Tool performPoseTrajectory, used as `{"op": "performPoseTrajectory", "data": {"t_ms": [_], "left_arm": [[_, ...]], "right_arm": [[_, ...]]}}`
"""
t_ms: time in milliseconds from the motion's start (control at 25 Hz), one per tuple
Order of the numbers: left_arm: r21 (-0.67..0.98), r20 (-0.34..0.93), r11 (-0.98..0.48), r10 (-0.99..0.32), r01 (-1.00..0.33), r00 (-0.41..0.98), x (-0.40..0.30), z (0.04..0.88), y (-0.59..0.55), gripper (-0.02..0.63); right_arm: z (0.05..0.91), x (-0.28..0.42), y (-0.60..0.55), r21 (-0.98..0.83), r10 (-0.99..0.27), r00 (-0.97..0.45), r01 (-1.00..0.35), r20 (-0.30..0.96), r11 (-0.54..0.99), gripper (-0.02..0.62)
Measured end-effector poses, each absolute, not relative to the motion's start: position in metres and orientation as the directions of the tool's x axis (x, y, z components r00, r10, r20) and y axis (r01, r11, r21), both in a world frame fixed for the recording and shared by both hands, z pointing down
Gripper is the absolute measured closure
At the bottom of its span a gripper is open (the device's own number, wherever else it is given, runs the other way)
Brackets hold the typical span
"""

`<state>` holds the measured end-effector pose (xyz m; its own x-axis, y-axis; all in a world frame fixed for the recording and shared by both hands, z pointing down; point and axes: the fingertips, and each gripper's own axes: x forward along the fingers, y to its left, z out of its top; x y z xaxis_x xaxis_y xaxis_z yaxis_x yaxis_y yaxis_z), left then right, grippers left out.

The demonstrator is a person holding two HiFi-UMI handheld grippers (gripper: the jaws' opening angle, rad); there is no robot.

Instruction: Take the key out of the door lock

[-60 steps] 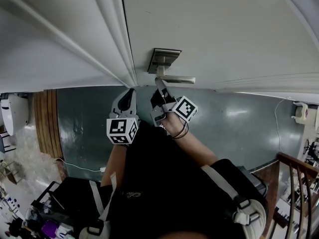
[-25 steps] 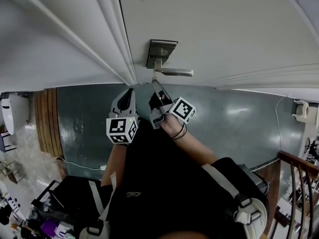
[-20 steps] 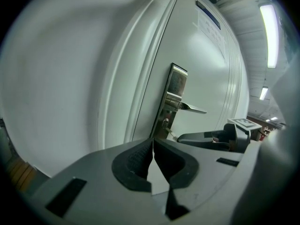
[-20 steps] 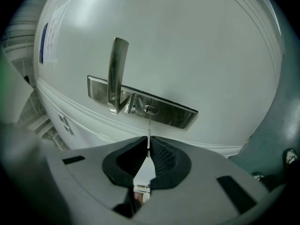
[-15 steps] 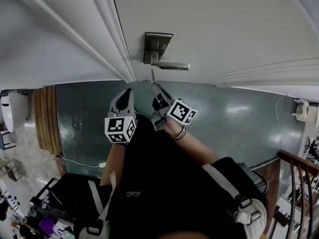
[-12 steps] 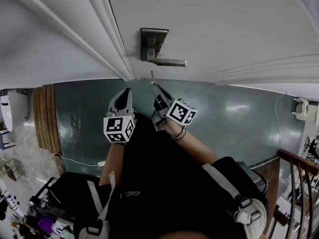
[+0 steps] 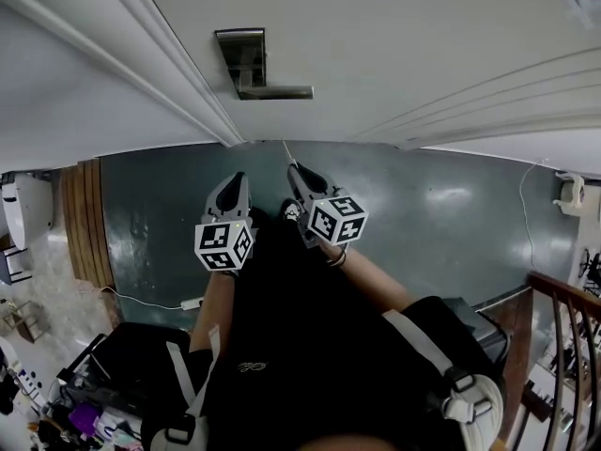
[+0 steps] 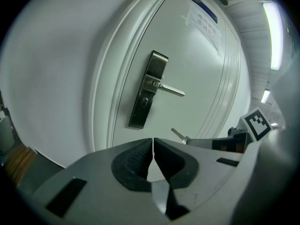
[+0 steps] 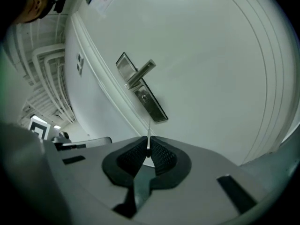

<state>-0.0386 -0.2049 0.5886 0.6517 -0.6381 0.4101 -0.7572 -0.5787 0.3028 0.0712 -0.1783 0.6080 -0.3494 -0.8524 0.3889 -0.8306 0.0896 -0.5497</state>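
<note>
The silver key (image 9: 148, 134) is out of the lock and pinched edge-on between the pads of my right gripper (image 9: 148, 149), which is shut on it. In the head view the key (image 7: 285, 149) sticks out of the right gripper (image 7: 293, 168) toward the white door, well short of the lock plate (image 7: 241, 58). The keyhole (image 9: 143, 97) under the lever is empty. My left gripper (image 8: 153, 142) is shut with nothing between its pads, beside the right one (image 7: 238, 178). From the left gripper view the key (image 8: 177, 134) shows at the right, with the lock plate (image 8: 147, 90) ahead.
A lever handle (image 7: 278, 92) juts from the plate. The door frame (image 7: 160, 59) runs diagonally at the left. A paper notice (image 8: 204, 17) is stuck high on the door. A white cable (image 7: 141, 303) crosses the teal floor; a wooden railing (image 7: 563, 336) stands at the right.
Both grippers have drawn back from the door. The right one has rolled and carried the key away from the lock, and the gap to the plate has grown.
</note>
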Motion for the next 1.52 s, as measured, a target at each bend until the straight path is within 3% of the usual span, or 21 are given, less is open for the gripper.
{"op": "performPoseTrajectory", "data": {"t_ms": [240, 880, 1520], "left_arm": [[0.322, 0.443, -0.564, -0.621, -0.761, 0.647, -0.035, 0.596, -0.176, 0.578], [0.330, 0.490, -0.655, -0.496, -0.679, 0.717, -0.101, 0.623, -0.135, 0.578], [0.253, 0.266, -0.749, -0.556, -0.613, 0.788, -0.115, 0.521, -0.174, 0.578]], "right_arm": [[0.615, 0.076, -0.146, -0.416, -0.839, -0.330, -0.899, 0.433, 0.139, 0.563], [0.630, 0.020, -0.084, -0.233, -0.869, -0.153, -0.971, 0.470, 0.045, 0.563], [0.524, -0.001, -0.115, -0.048, -0.963, -0.016, -0.999, 0.268, 0.004, 0.563]]}}
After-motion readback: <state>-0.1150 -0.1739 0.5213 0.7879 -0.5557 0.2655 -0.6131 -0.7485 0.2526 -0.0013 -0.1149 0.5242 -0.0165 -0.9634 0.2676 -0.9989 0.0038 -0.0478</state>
